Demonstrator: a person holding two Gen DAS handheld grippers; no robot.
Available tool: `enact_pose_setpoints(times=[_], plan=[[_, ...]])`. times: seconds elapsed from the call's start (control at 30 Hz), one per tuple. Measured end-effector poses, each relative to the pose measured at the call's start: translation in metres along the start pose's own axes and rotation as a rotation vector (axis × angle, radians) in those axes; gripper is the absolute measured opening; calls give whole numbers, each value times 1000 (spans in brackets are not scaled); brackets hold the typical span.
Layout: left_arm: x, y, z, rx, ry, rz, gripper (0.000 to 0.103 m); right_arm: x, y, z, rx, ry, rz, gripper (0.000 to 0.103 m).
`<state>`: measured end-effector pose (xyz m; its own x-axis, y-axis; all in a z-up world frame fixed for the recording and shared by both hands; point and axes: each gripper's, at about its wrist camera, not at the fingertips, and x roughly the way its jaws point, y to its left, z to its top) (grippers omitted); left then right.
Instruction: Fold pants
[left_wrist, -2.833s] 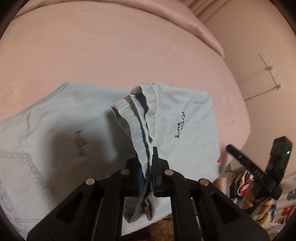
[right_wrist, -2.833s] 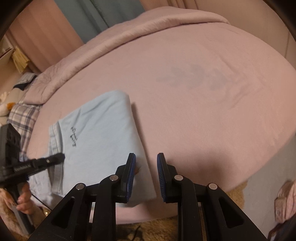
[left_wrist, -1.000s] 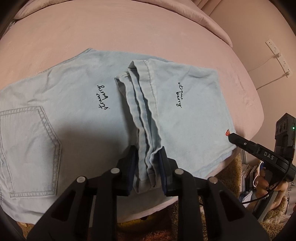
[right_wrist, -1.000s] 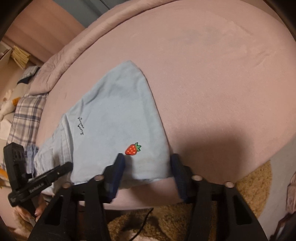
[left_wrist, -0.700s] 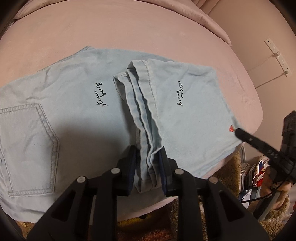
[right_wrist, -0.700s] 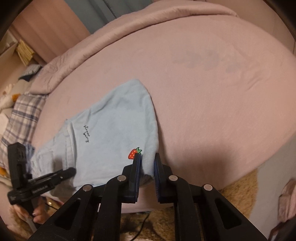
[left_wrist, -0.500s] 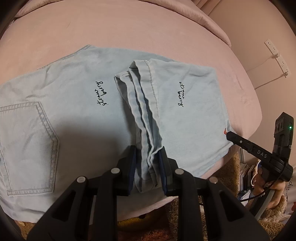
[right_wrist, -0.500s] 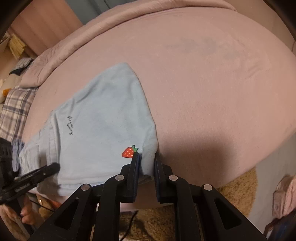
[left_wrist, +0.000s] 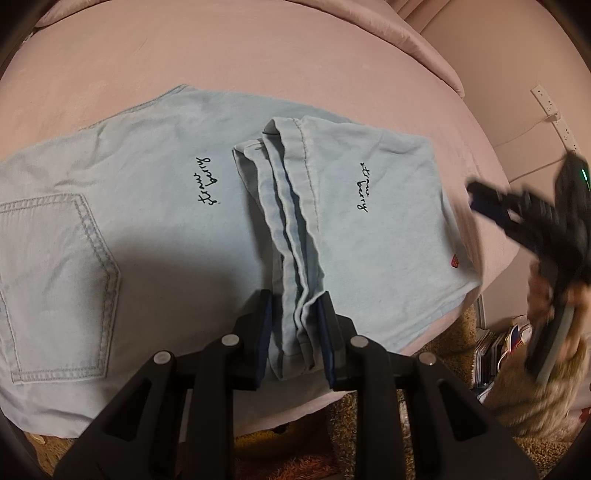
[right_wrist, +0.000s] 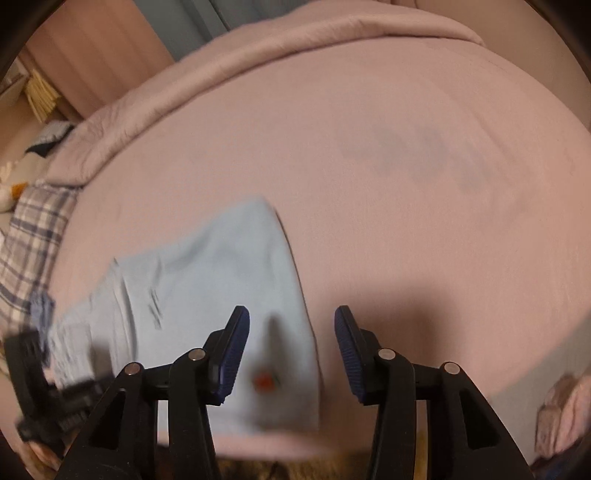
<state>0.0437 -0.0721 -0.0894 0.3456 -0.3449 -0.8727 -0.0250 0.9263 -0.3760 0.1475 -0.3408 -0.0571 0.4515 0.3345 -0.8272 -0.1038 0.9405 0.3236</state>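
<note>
Light blue pants (left_wrist: 147, 221) lie flat on the pink bed (left_wrist: 258, 55), the legs folded over so that the hems (left_wrist: 291, 206) rest mid-garment. My left gripper (left_wrist: 294, 299) is shut on the bunched hems at the bed's near edge. My right gripper (right_wrist: 291, 321) hovers over the folded corner of the pants (right_wrist: 221, 277) near the red strawberry patch (right_wrist: 263, 382); its jaws are opening and press on nothing. In the left wrist view the right gripper (left_wrist: 491, 210) is a blurred shape just off the corner, close to the strawberry patch (left_wrist: 455, 261).
A brown shaggy rug (left_wrist: 369, 424) lies below the bed's edge, with stacked books (left_wrist: 491, 350) on the floor. A socket strip (left_wrist: 546, 107) hangs on the wall. A plaid pillow (right_wrist: 29, 236) and a rolled duvet (right_wrist: 258, 55) line the far side.
The right gripper shut on the strawberry corner, then let go, opened wide and drew back and up. The left gripper kept its grip and stayed put.
</note>
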Motion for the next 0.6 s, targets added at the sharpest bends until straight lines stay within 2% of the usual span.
enact_pose_setpoints(times=[0.07,0.17,0.37,0.47,0.6], plan=[[0,1,1,-3,1,1,25,14,2,16,20,19,34,47],[0,0,1,-3,3,4,25,33,14,35,-20,22,18,47],[0,-1,2,-1,4,10,25,63,24,39,-24,81,43,47],[-1,-2,2,-10,-2,12,25,58,22,36,-15,52,20,24],[0,-2,2,-10,-3,12,25,47,12,33,39,5,58,17]])
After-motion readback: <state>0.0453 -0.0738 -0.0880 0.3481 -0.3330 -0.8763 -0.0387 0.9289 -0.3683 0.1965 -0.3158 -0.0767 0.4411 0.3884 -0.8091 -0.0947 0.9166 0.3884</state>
